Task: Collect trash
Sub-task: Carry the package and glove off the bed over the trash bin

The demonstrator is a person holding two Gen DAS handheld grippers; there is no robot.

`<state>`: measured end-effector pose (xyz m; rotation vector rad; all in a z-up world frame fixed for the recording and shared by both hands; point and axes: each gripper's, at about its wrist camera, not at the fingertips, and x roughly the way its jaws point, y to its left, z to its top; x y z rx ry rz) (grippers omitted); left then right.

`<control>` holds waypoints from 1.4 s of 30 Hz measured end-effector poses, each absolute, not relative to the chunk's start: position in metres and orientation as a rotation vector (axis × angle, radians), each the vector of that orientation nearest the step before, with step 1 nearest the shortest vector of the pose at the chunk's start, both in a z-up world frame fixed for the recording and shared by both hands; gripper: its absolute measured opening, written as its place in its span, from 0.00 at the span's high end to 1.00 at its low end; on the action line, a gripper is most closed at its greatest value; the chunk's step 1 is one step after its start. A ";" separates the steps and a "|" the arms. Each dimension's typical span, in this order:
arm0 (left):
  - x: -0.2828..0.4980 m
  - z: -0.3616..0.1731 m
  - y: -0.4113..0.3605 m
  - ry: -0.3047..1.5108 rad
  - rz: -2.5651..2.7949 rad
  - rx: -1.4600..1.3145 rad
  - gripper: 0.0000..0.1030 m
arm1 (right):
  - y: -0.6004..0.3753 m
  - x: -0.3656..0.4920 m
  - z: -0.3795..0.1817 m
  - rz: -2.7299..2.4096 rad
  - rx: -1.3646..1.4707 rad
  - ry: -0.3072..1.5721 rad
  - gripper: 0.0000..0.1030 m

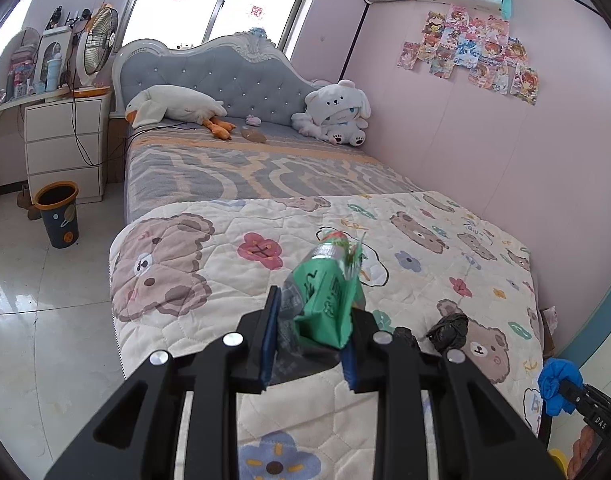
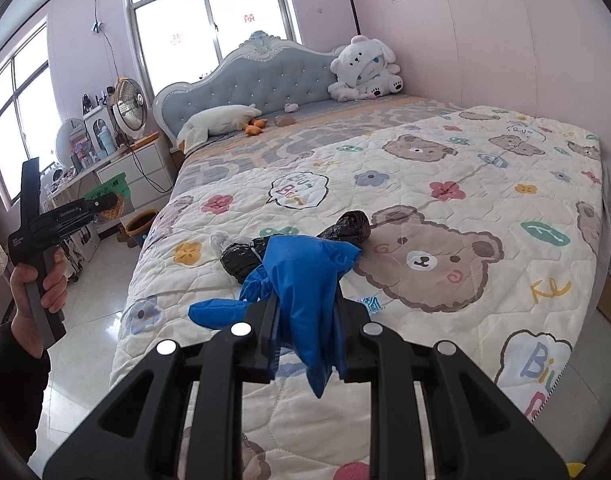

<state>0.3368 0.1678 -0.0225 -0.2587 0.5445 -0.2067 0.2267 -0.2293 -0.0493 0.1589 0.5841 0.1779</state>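
Note:
My left gripper (image 1: 313, 320) is shut on a green and silver snack wrapper (image 1: 325, 292), held above the foot of the bed. In the right wrist view that gripper (image 2: 101, 204) shows at far left in a person's hand (image 2: 45, 280), the green wrapper (image 2: 111, 190) sticking up from it. My right gripper (image 2: 307, 320) is shut on a crumpled blue glove (image 2: 305, 276) that hangs between its fingers over the quilt. Two crumpled black bags (image 2: 347, 224) (image 2: 241, 258) and a white scrap (image 2: 219, 238) lie on the quilt just beyond the glove. One black bag (image 1: 449, 330) shows in the left wrist view.
A dark trash bin with an orange rim (image 1: 59, 214) stands on the tiled floor left of the bed, near a white drawer unit (image 1: 65, 144). Plush toys (image 1: 173, 106) (image 1: 337, 114) rest by the headboard. The pink wall runs along the bed's right side.

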 end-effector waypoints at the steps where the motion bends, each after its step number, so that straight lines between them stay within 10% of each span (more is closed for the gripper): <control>1: 0.331 -0.021 0.167 0.543 -0.208 -0.258 0.76 | -0.231 0.222 -0.046 0.177 0.162 0.579 0.81; 42: 0.158 0.000 -0.019 0.533 -0.567 -0.133 0.76 | -0.343 0.032 0.001 -0.024 0.217 0.438 0.81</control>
